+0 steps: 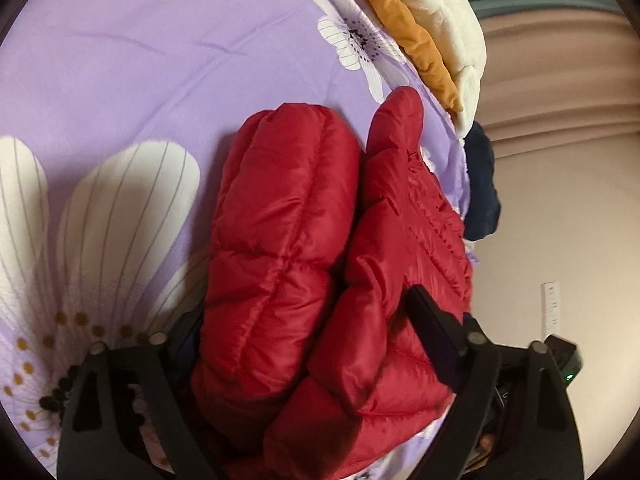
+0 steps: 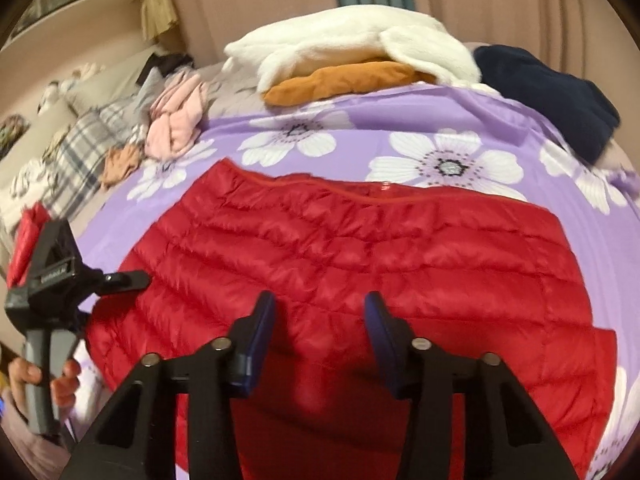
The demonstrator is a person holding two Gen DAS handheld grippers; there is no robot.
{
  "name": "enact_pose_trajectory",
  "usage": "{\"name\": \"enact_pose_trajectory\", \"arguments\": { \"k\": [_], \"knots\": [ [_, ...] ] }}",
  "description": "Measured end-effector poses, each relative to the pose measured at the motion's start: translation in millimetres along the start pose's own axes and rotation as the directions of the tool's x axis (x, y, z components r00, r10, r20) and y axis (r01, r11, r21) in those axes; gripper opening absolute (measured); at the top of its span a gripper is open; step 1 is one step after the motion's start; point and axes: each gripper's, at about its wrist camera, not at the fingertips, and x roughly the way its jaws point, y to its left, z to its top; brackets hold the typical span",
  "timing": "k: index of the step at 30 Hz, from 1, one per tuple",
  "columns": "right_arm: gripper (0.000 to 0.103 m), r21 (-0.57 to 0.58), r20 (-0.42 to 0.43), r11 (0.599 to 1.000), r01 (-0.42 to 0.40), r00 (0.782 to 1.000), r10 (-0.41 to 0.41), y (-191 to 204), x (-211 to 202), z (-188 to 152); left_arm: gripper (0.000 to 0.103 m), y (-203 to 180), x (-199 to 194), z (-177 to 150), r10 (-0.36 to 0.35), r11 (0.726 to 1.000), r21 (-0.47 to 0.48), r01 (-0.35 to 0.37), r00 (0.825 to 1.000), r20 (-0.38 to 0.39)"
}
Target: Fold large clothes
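Note:
A red puffer jacket [image 2: 360,248] lies spread flat on the purple flowered bedsheet [image 2: 360,120]. My right gripper [image 2: 320,308] hangs low over its near edge. The jaws stand apart, red fabric bulges up into the gap, and the blue pads [image 2: 262,332] show no clear pinch. In the left wrist view a bunched, two-lobed part of the jacket [image 1: 288,240] fills my left gripper [image 1: 304,320]. The right finger [image 1: 432,332] lies against it and the other finger is hidden behind the cloth. From the right wrist view the left gripper [image 2: 60,268] is at the jacket's left side with red cloth [image 2: 28,236] at its jaws.
A white fleece [image 2: 352,40] over an orange garment [image 2: 340,80] and a dark navy garment [image 2: 560,100] lie at the bed's far edge. Pink clothes [image 2: 176,124] and a plaid item [image 2: 80,152] lie far left. A person's hand [image 2: 40,376] holds the left gripper's handle.

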Motion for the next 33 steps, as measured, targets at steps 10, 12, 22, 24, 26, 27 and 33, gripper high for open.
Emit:
{"name": "enact_pose_trajectory", "arguments": {
  "k": [10,12,22,24,26,27,33],
  "knots": [
    [0.046,0.067,-0.079,0.998,-0.015,0.997,0.02,-13.3,28.9,-3.8,0.059,-38.2,-16.3,-8.5,0.072,0.986,0.147,-0.081,0.995,0.069],
    [0.046,0.084,-0.08,0.996,-0.024,0.996,0.031,-16.2,29.4,-5.5,0.058,-54.1,-18.6,-12.4,0.095,0.973,0.2,-0.111,0.991,0.089],
    [0.045,0.129,-0.065,0.99,-0.053,0.996,0.062,-23.8,31.3,-12.5,0.058,-126.2,-22.5,-30.8,0.094,0.906,0.401,-0.14,0.987,0.131],
    [0.045,0.136,-0.062,0.989,-0.058,0.996,0.067,-24.9,31.2,-13.2,0.058,-136.1,-20.2,-32.7,0.101,0.897,0.417,-0.148,0.986,0.133],
    [0.045,0.142,-0.059,0.988,-0.065,0.996,0.074,-26.2,31.6,-13.1,0.058,-145.0,-18.7,-35.6,0.106,0.886,0.437,-0.156,0.985,0.136],
    [0.045,0.146,-0.056,0.987,-0.069,0.995,0.078,-26.9,31.6,-13.4,0.058,-148.4,-18.7,-36.9,0.108,0.882,0.443,-0.158,0.985,0.137],
    [0.046,0.173,-0.046,0.981,-0.091,0.994,0.1,-32.4,32.8,-14.3,0.058,-170.2,-11.6,-47.3,0.128,0.854,0.487,-0.18,0.982,0.139]
  ]
}}
